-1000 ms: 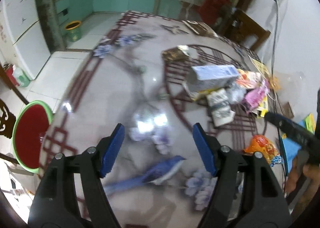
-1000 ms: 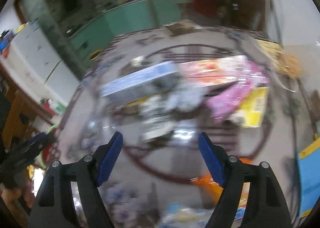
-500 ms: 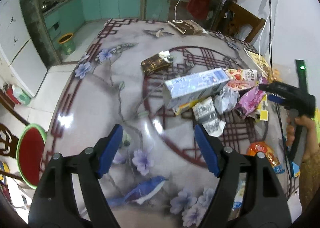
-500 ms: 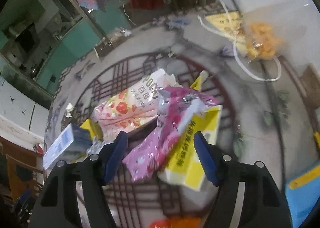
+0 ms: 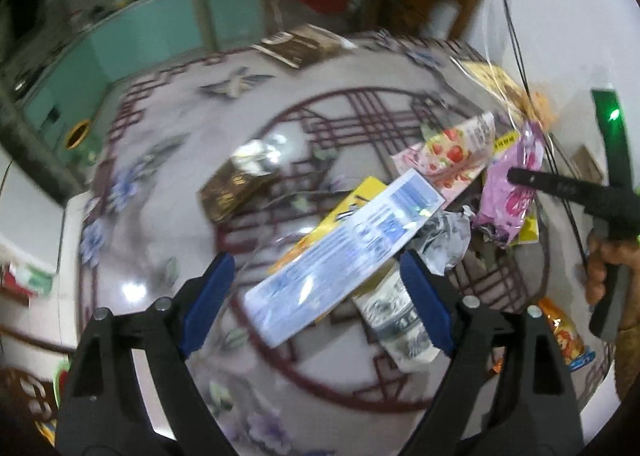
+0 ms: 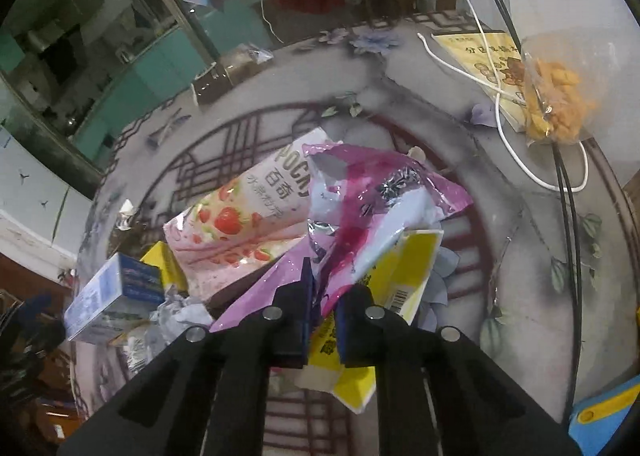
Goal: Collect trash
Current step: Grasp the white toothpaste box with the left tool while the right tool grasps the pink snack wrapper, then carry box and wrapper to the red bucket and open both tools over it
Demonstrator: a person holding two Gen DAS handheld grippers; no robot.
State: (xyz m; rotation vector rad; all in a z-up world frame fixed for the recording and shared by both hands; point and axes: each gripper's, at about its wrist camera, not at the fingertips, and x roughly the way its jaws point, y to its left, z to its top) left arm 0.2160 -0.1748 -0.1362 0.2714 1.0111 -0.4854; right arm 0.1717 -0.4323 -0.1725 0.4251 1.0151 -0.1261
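A heap of trash lies on the patterned round table (image 5: 160,216). My left gripper (image 5: 312,268) hangs over a blue-and-white carton (image 5: 344,252); its jaws are opening and the carton lies between the fingers, untouched. My right gripper (image 6: 324,288) is shut on a crumpled pink wrapper (image 6: 360,196). In the left wrist view that gripper (image 5: 516,176) pinches the same pink wrapper (image 5: 504,204) at the right. A strawberry Pocky pack (image 6: 240,224) lies left of the wrapper and a yellow box (image 6: 400,268) lies under it.
Crumpled foil (image 5: 444,232), a white printed pack (image 5: 400,320) and a brown wrapper (image 5: 232,184) lie around the carton. An orange packet (image 5: 564,332) sits near the right edge. A bag of orange snacks (image 6: 556,96) and a white cable (image 6: 500,116) lie far right.
The left gripper moved across the table until the carton lay between its fingers. The right gripper came down on the pink wrapper and shut on it.
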